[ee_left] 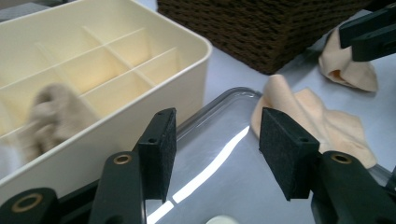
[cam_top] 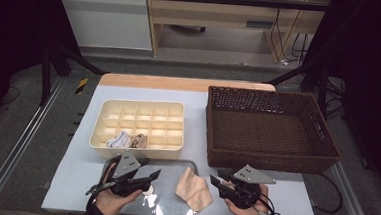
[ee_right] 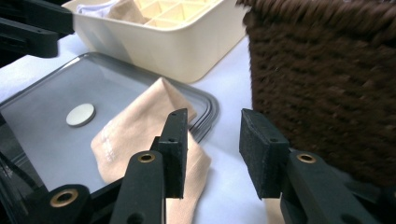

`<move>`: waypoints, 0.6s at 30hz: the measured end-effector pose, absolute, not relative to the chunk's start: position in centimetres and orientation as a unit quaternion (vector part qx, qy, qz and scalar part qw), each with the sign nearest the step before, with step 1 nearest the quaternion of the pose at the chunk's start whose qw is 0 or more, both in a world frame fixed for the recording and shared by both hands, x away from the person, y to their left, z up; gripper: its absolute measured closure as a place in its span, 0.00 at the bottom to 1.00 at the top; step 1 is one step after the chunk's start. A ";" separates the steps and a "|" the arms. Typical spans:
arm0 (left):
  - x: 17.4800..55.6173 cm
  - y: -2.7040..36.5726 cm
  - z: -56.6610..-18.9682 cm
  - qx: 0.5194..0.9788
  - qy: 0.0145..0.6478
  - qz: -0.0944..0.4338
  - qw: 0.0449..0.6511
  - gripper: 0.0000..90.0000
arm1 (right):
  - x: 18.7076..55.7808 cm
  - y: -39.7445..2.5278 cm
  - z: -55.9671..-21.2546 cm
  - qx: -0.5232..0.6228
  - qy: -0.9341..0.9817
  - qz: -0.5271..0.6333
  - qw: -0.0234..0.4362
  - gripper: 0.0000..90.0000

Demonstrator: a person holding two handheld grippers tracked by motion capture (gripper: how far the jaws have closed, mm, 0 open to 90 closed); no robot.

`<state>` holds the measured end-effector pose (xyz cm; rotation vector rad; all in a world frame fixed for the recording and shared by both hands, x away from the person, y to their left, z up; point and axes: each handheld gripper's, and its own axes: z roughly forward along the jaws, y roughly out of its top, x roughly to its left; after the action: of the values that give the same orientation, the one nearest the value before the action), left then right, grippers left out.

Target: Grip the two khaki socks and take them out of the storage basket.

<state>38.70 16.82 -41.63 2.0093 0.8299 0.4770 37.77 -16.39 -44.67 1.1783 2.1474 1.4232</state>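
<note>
Peach sock (cam_top: pixel 194 190) between the 2 grippers, untouched, left gripper (cam_top: pixel 152 176) and right gripper (cam_top: pixel 215 181) both agape.

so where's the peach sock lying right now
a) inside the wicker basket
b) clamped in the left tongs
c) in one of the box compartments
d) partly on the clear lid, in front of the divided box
d: the peach sock lies loose with one part on the clear lid and the rest on the table, in front of the divided box; both tongs are open and empty.
</note>
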 end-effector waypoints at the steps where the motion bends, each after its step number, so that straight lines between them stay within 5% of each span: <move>1: 38.8 16.4 -41.8 0.811 0.335 0.191 0.441 0.52 | 37.7 -16.3 -44.9 0.412 0.750 0.496 0.150 0.70; 18: 40.3 11.3 -46.6 0.839 0.333 0.145 0.405 0.56 | 37.2 -14.9 -48.4 0.423 0.771 0.464 0.110 0.71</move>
<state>40.28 11.31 -46.58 2.1180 0.8394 0.3671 37.25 -14.94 -48.42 1.2448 2.2651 1.3625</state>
